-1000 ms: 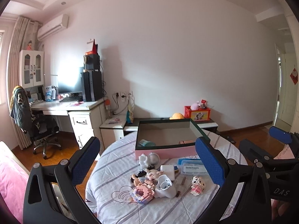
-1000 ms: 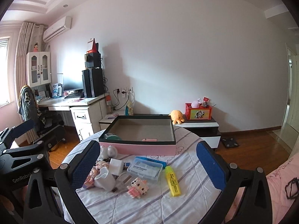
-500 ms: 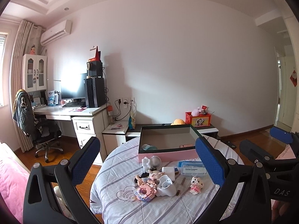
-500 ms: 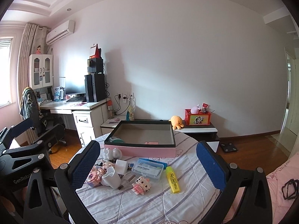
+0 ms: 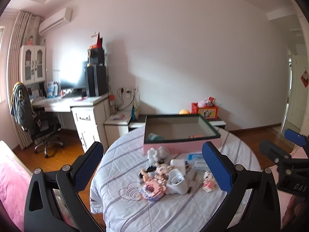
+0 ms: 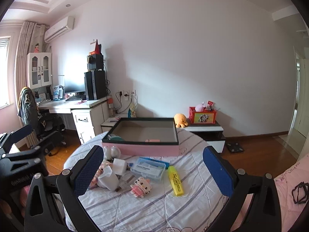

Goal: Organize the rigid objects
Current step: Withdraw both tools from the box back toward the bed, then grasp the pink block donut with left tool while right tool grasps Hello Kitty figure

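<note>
A pink box with a dark rim [image 6: 142, 149] [image 5: 179, 145] stands at the far side of a round table with a striped cloth [image 6: 135, 208]. In front of it lie a yellow highlighter [image 6: 175, 180], a clear plastic case [image 6: 148, 170], a pink block figure [image 6: 140, 186], a white cup [image 6: 108, 178], a white cube [image 6: 119, 166] and small toy figures [image 5: 154, 174]. My left gripper [image 5: 154, 166] is open and empty above the near table edge. My right gripper [image 6: 152, 170] is open and empty, also held above the near side.
A desk with a monitor and speakers [image 6: 85, 100] and an office chair [image 6: 38, 121] stand at the left. A low cabinet with an orange plush and a red box [image 6: 200, 123] stands behind the table. Pink bedding [image 6: 289, 189] lies at the right.
Both views have shifted slightly, tilting up and then back down toward the table. Both grippers stay open and the objects on the table have not moved.
</note>
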A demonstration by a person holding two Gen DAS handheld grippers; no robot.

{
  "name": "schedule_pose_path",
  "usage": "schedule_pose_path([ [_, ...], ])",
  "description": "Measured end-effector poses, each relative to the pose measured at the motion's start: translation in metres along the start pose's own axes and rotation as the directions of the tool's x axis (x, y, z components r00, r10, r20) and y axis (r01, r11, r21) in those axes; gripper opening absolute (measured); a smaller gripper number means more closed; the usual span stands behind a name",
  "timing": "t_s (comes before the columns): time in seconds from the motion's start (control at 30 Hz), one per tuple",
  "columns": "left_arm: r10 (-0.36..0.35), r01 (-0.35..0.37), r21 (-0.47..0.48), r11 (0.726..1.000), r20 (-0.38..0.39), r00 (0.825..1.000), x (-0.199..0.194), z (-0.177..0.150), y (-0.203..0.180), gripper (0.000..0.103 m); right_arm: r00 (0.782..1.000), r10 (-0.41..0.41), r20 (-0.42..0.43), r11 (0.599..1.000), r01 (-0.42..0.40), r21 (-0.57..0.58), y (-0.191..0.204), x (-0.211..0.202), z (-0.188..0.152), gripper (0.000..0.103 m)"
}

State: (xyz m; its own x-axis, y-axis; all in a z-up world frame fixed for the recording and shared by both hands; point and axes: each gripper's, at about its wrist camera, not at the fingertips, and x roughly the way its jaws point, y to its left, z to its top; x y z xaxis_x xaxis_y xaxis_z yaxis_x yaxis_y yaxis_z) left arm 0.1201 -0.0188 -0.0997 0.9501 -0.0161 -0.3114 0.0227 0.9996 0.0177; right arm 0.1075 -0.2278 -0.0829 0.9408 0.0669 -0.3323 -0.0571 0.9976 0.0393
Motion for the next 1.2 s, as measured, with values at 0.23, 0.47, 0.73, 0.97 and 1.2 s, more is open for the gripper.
schedule_pose_path([
  [0.23,0.019,-0.019,0.000,1.000,-0.143,0.990,0.044,-0.038,0.021,0.103,0.992,-0.011,-0.129,1.000,0.014,0.028,-0.019,0.043,-0.031,0.103],
  [0.47,0.041,-0.035,0.024,0.999,-0.275,0.961,0.086,-0.072,0.026,0.103,0.970,0.001,-0.244,0.999,0.009,0.042,-0.023,0.079,-0.061,0.103],
  [0.73,0.017,0.002,0.054,0.999,-0.352,0.936,0.120,-0.094,0.017,0.103,0.945,0.035,-0.324,0.999,-0.021,0.047,-0.018,0.109,-0.082,0.103],
  [0.97,-0.014,0.031,0.034,0.999,-0.414,0.910,0.154,-0.107,0.015,0.103,0.926,0.088,-0.368,0.995,-0.064,0.079,-0.015,0.129,-0.093,0.103],
  [1.2,-0.031,0.049,0.030,0.998,-0.441,0.897,0.174,-0.111,0.013,0.102,0.906,0.150,-0.395,0.987,-0.113,0.115,-0.007,0.154,-0.097,0.098],
])
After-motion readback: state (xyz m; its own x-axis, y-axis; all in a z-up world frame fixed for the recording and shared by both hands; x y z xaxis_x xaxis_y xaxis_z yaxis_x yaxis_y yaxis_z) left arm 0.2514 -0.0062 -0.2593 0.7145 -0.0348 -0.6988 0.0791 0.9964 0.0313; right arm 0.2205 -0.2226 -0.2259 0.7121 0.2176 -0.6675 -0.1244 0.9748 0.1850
